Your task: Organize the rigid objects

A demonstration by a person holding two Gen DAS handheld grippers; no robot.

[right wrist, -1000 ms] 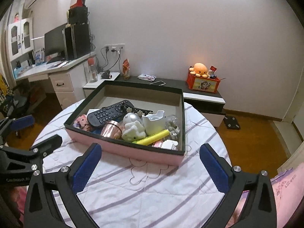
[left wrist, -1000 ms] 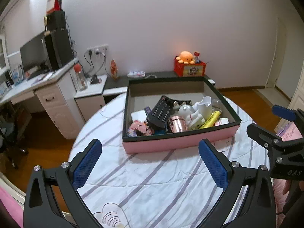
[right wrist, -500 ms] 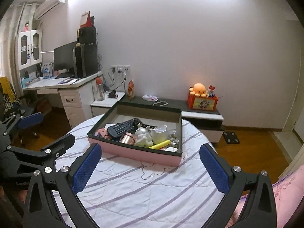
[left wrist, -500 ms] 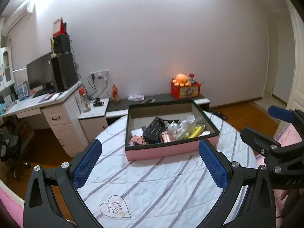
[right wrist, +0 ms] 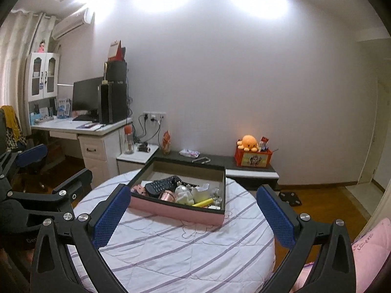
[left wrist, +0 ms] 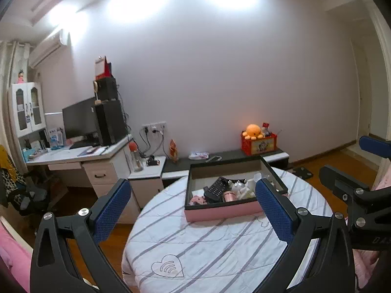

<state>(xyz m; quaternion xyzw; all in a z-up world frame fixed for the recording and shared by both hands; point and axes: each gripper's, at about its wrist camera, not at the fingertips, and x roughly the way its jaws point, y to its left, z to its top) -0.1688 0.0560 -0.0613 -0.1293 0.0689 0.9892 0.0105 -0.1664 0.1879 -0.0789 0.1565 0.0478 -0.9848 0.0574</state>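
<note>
A pink box with a dark rim [left wrist: 221,213] [right wrist: 180,211] sits on the far side of a round table with a striped white cloth [left wrist: 207,246] [right wrist: 185,246]. In it lie a black remote [left wrist: 216,187] [right wrist: 162,184], a pink metal cup [left wrist: 229,196] [right wrist: 167,196], white figurines [right wrist: 183,193], a yellow item [right wrist: 202,203] and other small things. My left gripper [left wrist: 193,210] is open and empty, well back from the box. My right gripper [right wrist: 193,216] is open and empty too, also well back.
A white desk [left wrist: 80,156] with monitor and black tower stands at the left. A low dark shelf [right wrist: 220,161] behind the table carries a red box with an orange plush [right wrist: 249,142]. Pink bedding [right wrist: 369,249] lies at the right. Wooden floor surrounds the table.
Both grippers have pulled back and up from the box, so the box looks much smaller and more of the room shows. Both stayed open and empty.
</note>
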